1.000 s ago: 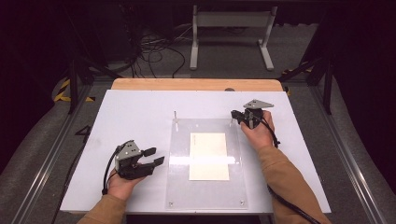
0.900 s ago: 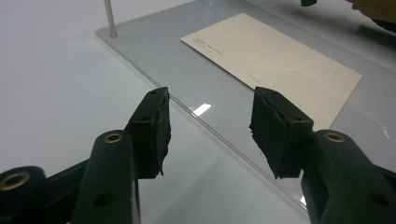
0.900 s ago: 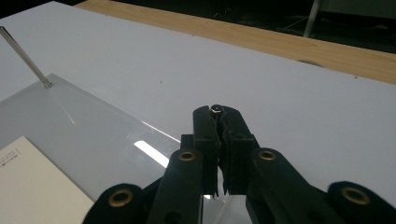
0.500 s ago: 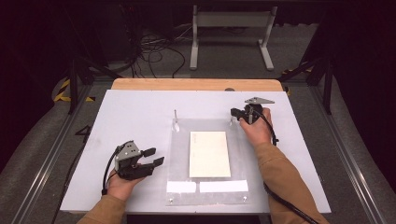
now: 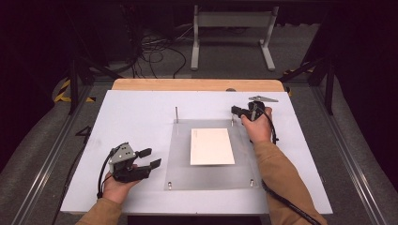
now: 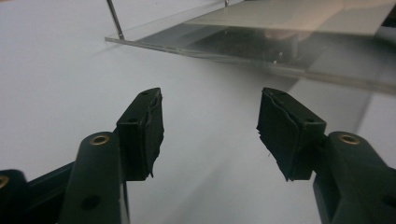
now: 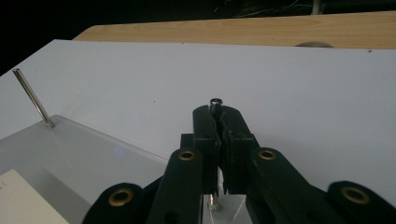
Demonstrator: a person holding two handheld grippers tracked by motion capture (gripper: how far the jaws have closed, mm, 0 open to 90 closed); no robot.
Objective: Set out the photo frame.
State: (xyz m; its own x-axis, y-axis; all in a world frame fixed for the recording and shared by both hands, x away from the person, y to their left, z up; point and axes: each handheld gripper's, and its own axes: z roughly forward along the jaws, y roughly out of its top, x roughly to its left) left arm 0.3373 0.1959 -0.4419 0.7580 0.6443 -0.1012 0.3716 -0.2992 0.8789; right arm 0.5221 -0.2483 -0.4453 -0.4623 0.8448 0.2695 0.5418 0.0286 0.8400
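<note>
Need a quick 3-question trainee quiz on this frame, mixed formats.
1. True or false: the right gripper is shut on a metal pin.
2. The white card lies on: A) the wooden board, B) the clear plate, C) the floor.
3. Fill in: the left gripper has its jaws ____, with nothing between them.

Key: 1 true; 2 B; 3 open.

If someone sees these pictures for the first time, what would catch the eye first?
First, the clear plate in the middle of the white table, with a cream card lying on it and thin metal pins at its corners. Next, the right gripper at the plate's far right corner, its jaws shut on one pin. The left gripper rests open beside the plate's near left edge, holding nothing.
</note>
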